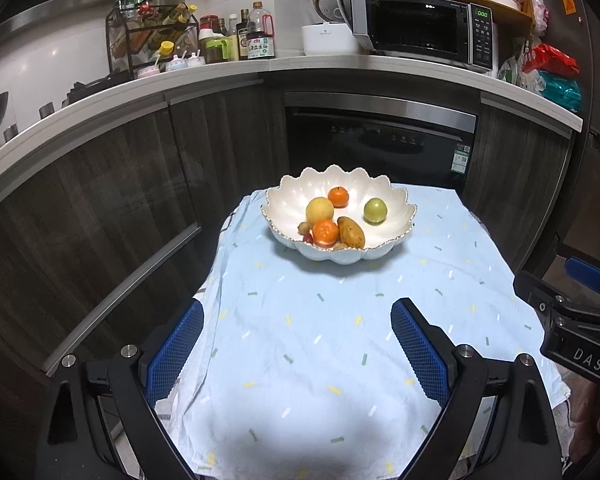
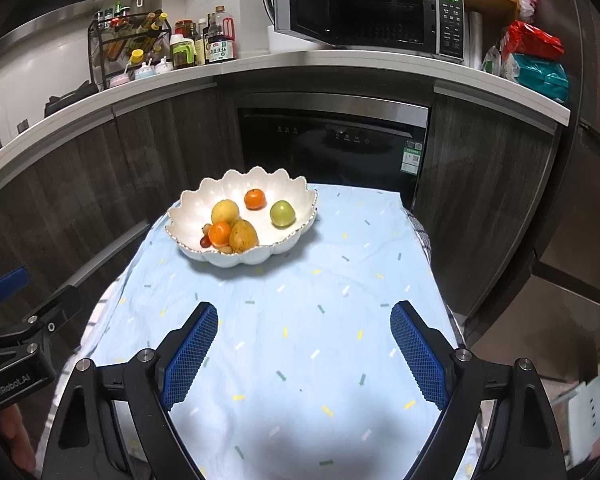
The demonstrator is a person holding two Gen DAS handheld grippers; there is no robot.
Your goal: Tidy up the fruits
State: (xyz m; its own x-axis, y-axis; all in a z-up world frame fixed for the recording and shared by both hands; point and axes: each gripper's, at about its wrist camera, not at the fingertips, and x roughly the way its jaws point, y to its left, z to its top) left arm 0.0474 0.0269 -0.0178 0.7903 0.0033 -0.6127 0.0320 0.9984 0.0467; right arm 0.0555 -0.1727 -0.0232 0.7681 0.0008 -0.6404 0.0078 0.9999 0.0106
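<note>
**Fruit bowl at the far end of the table, both grippers empty**

Toward the far edge of the table [image 1: 340, 360], nearer its far left corner, a white scalloped bowl [image 1: 396, 200] is sitting on the pale blue cloth [image 2: 320, 360] that is covering the tabletop. Inside the bowl, 1 yellow round fruit [image 1: 319, 210] is lying left of centre, with 1 orange [image 1: 338, 196] behind it and another orange [image 1: 325, 233] in front of it. A brownish mango [image 1: 351, 232] is leaning against that nearer orange on its right side. A green round fruit [image 1: 375, 210] is resting apart from the others, at the right of the bowl. A few small fruits, 1 of them red [image 2: 205, 241], are tucked at the near left rim; their kind cannot be told.

Nearer the camera, the left gripper [image 1: 296, 344] is hanging over the near part of the cloth with its blue pads wide apart and nothing between them. The right gripper [image 2: 304, 344] is doing likewise beside it, its pads also spread wide and empty. Neither is touching the bowl, which is standing well ahead of both.

Beyond the table, a dark dishwasher front [image 2: 332, 144] is facing it under a pale counter [image 1: 140, 84], which is carrying sauce bottles [image 1: 256, 36] and a microwave [image 2: 380, 16] with its door standing open.
</note>
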